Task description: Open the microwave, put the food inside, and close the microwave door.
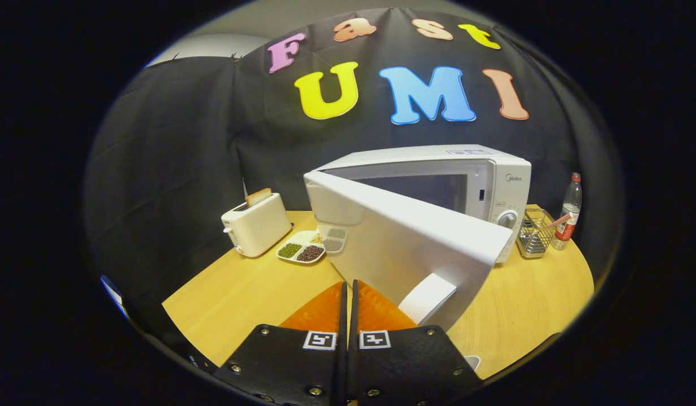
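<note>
Looking forward along the claw point(348, 293) from the lower centre of the frame, its two fingers are pressed together with only a thin dark seam between them, pinching nothing. Just ahead of the fingertips, filling the middle of the frame, stands a white microwave point(494, 186) on a round wooden tabletop point(241, 293). Its door point(404, 237) is swung partly open, hinged on the left. The door's free edge, with a white handle point(427, 298), lies just right of the fingertips and very near them; contact cannot be made out.

Left of the microwave, in the middle left of the frame, a divided plate point(303, 248) holds small portions of green, dark and pale food, partly hidden behind the door's hinged edge. Further left stands a white toaster point(256, 224) with a slice of toast point(259, 196) sticking up. At the far right, beside the microwave's control dial, sit a wire basket point(534, 232) and a plastic bottle point(569, 211).

The door looks open only part way. Since the plate lies ahead and to the left of the claw, beyond the door, any reach for it would probably need to pass around that hinged side.
</note>
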Action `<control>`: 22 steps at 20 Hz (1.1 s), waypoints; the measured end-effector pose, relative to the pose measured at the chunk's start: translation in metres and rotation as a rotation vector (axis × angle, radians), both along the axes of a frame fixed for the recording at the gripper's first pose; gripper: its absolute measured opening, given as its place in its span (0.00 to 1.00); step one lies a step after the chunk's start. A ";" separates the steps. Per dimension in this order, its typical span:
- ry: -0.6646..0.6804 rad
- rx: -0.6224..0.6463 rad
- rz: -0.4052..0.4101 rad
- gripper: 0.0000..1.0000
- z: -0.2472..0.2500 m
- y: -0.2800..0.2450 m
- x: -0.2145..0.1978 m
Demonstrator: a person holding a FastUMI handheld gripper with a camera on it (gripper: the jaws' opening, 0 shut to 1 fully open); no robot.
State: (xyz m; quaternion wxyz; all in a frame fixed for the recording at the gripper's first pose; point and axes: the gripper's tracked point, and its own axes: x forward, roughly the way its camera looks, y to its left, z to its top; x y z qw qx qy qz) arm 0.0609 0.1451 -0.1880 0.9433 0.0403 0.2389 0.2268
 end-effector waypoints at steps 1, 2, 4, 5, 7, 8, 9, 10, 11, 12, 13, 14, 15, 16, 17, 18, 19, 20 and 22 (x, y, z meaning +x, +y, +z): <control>0.001 -0.002 -0.014 0.01 -0.001 -0.007 0.008; 0.002 -0.004 -0.027 0.01 -0.003 -0.014 0.015; 0.008 -0.007 -0.052 0.01 -0.007 -0.025 0.029; 0.011 -0.009 -0.065 0.01 -0.009 -0.030 0.036; 0.021 -0.014 -0.087 0.01 -0.015 -0.040 0.049; 0.028 -0.017 -0.096 0.01 -0.017 -0.044 0.056; 0.034 -0.020 -0.102 0.01 -0.022 -0.047 0.061; 0.039 -0.024 -0.108 0.01 -0.023 -0.050 0.066; 0.040 -0.027 -0.113 0.01 -0.026 -0.053 0.072; 0.040 -0.029 -0.117 0.01 -0.027 -0.056 0.078; 0.040 -0.029 -0.122 0.01 -0.029 -0.058 0.085; 0.044 -0.029 -0.127 0.01 -0.031 -0.060 0.090; 0.046 -0.029 -0.131 0.01 -0.033 -0.061 0.096; 0.044 -0.030 -0.135 0.01 -0.040 -0.063 0.101; 0.040 -0.034 -0.142 0.01 -0.042 -0.066 0.107; 0.037 -0.038 -0.149 0.01 -0.044 -0.068 0.113; 0.034 -0.040 -0.157 0.01 -0.047 -0.069 0.119; 0.032 -0.040 -0.167 0.01 -0.049 -0.070 0.126; 0.027 -0.033 -0.193 0.01 -0.052 -0.072 0.138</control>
